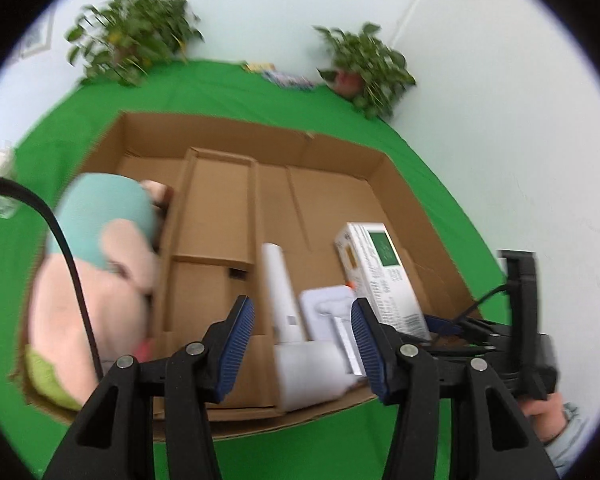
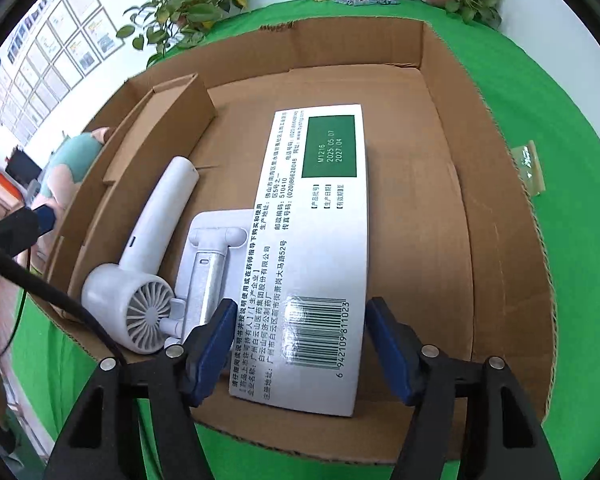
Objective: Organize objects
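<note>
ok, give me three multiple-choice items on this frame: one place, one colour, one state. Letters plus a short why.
1. Where does the white hair dryer lie?
A. in the cardboard tray, left of the medicine box
B. on the green cloth outside the tray
C. on top of the plush toy

2. What colour is the panel with the printed dates on the medicine box?
A. red
B. green
C. yellow

3. How does the right gripper stand?
A. shut on the hair dryer
B. shut on the box
C. jaws open, either side of the box's barcode end

Key: 1 A, the dryer rests inside the cardboard tray beside the box. 2 B, the dated panel is green. 3 C, gaps show between both pads and the box.
</note>
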`<control>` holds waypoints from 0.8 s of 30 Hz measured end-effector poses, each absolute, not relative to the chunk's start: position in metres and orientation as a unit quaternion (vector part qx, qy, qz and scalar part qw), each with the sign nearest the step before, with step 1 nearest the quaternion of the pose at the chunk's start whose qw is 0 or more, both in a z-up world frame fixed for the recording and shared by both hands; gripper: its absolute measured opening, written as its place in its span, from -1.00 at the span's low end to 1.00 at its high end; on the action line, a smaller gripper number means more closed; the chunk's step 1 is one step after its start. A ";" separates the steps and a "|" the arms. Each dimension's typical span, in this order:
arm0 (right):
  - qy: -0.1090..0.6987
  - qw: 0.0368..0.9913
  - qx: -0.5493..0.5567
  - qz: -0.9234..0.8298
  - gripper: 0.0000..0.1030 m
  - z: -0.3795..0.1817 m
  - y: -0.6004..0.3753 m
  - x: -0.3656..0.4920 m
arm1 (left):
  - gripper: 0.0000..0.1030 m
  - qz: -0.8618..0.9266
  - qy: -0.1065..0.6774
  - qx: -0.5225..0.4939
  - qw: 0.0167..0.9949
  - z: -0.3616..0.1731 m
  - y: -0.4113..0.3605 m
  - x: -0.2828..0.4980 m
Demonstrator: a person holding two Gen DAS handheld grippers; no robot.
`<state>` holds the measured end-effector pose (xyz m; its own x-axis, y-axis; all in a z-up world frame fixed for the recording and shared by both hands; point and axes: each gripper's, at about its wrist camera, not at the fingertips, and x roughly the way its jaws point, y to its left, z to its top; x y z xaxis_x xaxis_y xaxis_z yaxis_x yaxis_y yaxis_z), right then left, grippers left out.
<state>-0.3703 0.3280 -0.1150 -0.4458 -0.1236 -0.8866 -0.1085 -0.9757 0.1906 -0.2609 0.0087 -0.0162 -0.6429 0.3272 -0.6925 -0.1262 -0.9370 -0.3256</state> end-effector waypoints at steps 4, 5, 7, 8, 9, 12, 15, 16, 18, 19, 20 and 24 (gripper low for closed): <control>-0.101 -0.008 0.470 -0.877 1.00 -0.090 0.320 -0.344 | 0.12 0.935 -0.077 -0.338 0.070 -0.019 -0.002 -0.235; -0.090 -0.015 0.447 -0.890 0.99 -0.082 0.314 -0.334 | 0.19 0.943 -0.065 -0.322 0.055 -0.029 0.002 -0.234; -0.060 -0.020 0.400 -0.914 0.99 -0.072 0.294 -0.318 | 0.30 0.954 -0.046 -0.295 0.025 -0.040 0.005 -0.226; -0.046 -0.022 0.380 -0.924 0.99 -0.069 0.283 -0.311 | 0.30 0.957 -0.040 -0.286 0.011 -0.041 0.004 -0.220; -0.028 -0.025 0.355 -0.934 0.99 -0.068 0.270 -0.303 | 0.32 0.959 -0.036 -0.282 -0.003 -0.043 0.005 -0.216; 0.003 -0.030 0.311 -0.950 0.99 -0.074 0.242 -0.290 | 0.34 0.957 -0.037 -0.286 -0.024 -0.056 0.000 -0.214; 0.009 -0.039 0.289 -0.956 0.99 -0.082 0.230 -0.286 | 0.34 0.953 -0.045 -0.298 -0.030 -0.074 0.000 -0.224; 0.006 -0.043 0.286 -0.957 0.99 -0.085 0.229 -0.286 | 0.34 0.953 -0.039 -0.298 -0.033 -0.079 0.001 -0.225; 0.000 -0.050 0.283 -0.958 0.99 -0.091 0.230 -0.288 | 0.41 0.958 -0.015 -0.283 -0.043 -0.083 0.008 -0.226; -0.002 -0.052 0.283 -0.958 0.99 -0.094 0.231 -0.289 | 0.49 0.960 -0.014 -0.278 -0.044 -0.086 0.009 -0.228; -0.003 -0.055 0.285 -0.957 0.99 -0.097 0.232 -0.290 | 0.53 0.960 -0.012 -0.278 -0.045 -0.087 0.010 -0.230; -0.006 -0.059 0.278 -0.959 0.99 -0.103 0.233 -0.291 | 0.60 0.959 -0.010 -0.280 -0.049 -0.090 0.011 -0.238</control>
